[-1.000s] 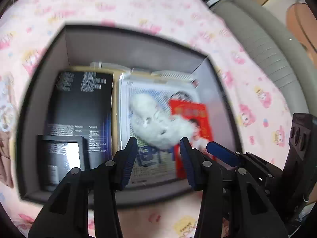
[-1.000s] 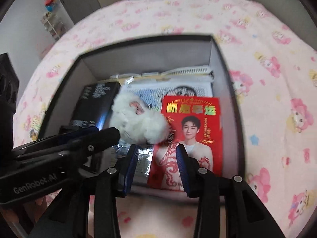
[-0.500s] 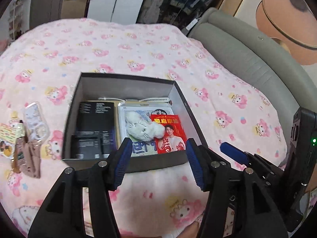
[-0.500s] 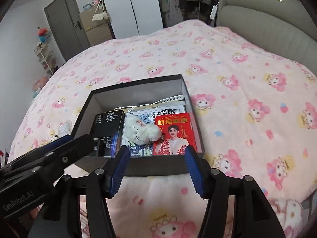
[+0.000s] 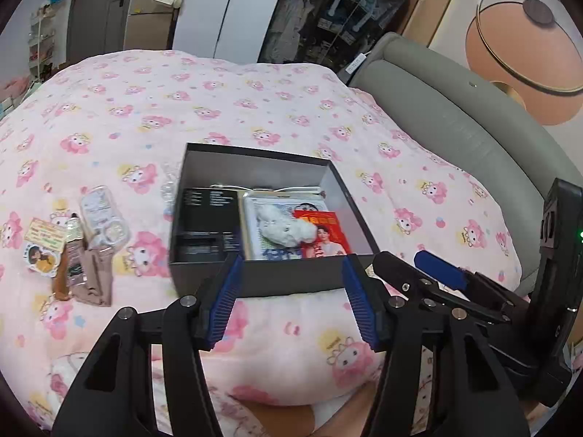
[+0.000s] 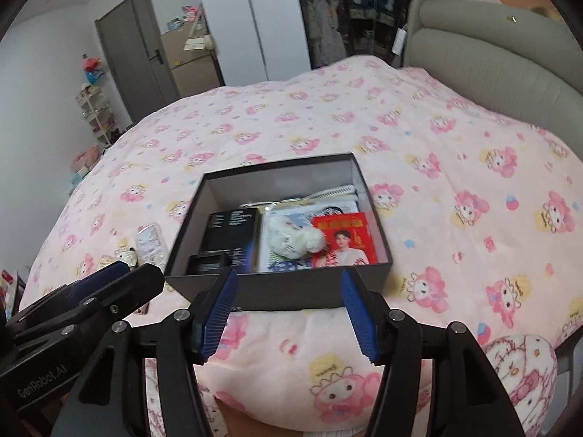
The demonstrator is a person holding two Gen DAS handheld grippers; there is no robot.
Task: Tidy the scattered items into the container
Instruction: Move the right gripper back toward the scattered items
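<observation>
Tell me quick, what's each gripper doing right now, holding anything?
Left gripper: open, nothing between its fingers.
Right gripper: open, nothing between its fingers.

The plush toy [image 5: 284, 229] lies in the box [image 5: 288, 278]; packets [image 5: 78, 251] lie left of it.

Dark box [image 5: 291, 280] with white plush [image 5: 282, 229] on pink blanket [image 5: 255, 109], trinkets [image 5: 73, 244] left.

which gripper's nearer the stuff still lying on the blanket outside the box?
Left. The loose items lie on the blanket left of the box, on the left gripper's side. The right gripper sits further right, beyond the left one; both jaws open and empty.
</observation>
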